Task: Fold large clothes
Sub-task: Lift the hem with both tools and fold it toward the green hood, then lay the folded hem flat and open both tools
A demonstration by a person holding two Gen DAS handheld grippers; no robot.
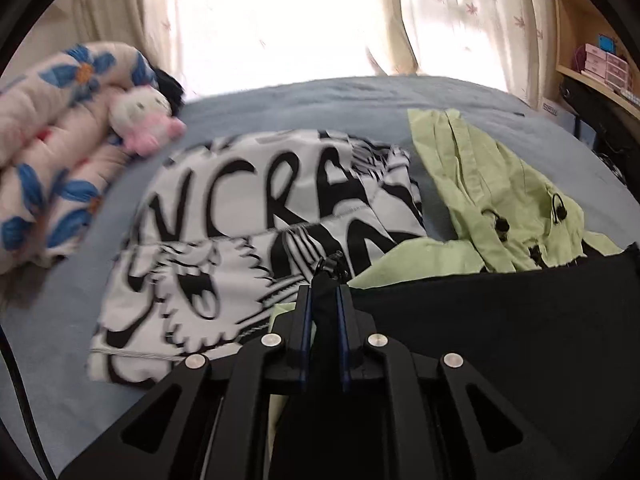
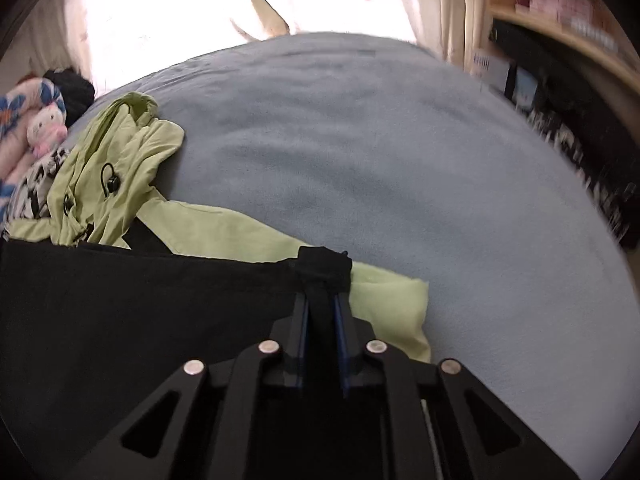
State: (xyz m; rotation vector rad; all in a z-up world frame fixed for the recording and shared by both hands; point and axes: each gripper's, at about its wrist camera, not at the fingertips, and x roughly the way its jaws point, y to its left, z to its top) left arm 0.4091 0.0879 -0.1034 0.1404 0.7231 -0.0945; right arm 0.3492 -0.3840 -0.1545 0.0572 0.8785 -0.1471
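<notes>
Black cloth [image 2: 140,300] is gripped at both corners, L tool [image 1: 325,300] & R tool [image 2: 322,304] clamped on it, edge stretched L-R btwn them over green jacket [image 1: 500,188] on bed [image 2: 400,160].

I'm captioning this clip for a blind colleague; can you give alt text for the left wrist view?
The left gripper is shut on a corner of a black garment over a blue-covered bed. Beyond lie a black-and-white printed garment, a light green jacket and a plush toy.
</notes>
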